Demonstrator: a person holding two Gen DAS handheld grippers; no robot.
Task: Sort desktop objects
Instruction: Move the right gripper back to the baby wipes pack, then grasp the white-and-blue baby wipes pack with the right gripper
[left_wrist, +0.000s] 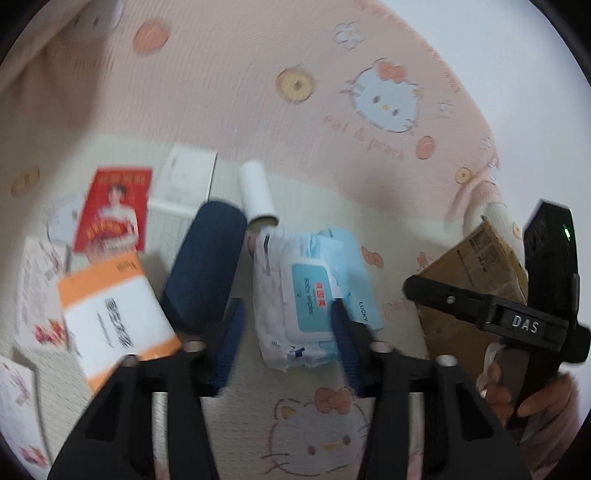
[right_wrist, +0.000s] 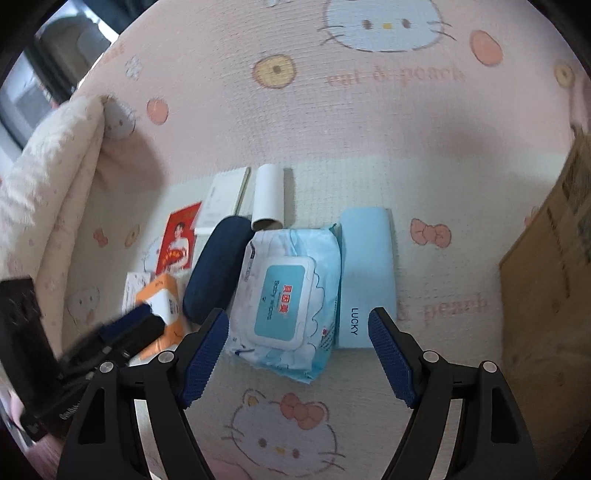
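Wipes pack (right_wrist: 284, 299): centre | navy case (right_wrist: 216, 267) touching its left | LUCKY case (right_wrist: 365, 277) right | left tongs (left_wrist: 288, 332), right tongs (right_wrist: 299, 350): both released, empty

Left tongs (left_wrist: 288, 332) and right tongs (right_wrist: 297, 354) both spread wide, angled downward, gripping nothing.

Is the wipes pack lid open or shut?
Shut: the lid lies flat and flush on the wipes pack, no gap showing.

Cartoon-print pink blanket (right_wrist: 369, 122) under wipes pack (right_wrist: 284, 295), navy case (right_wrist: 214, 266), white tube (right_wrist: 269, 195), cardboard box (right_wrist: 546, 258).
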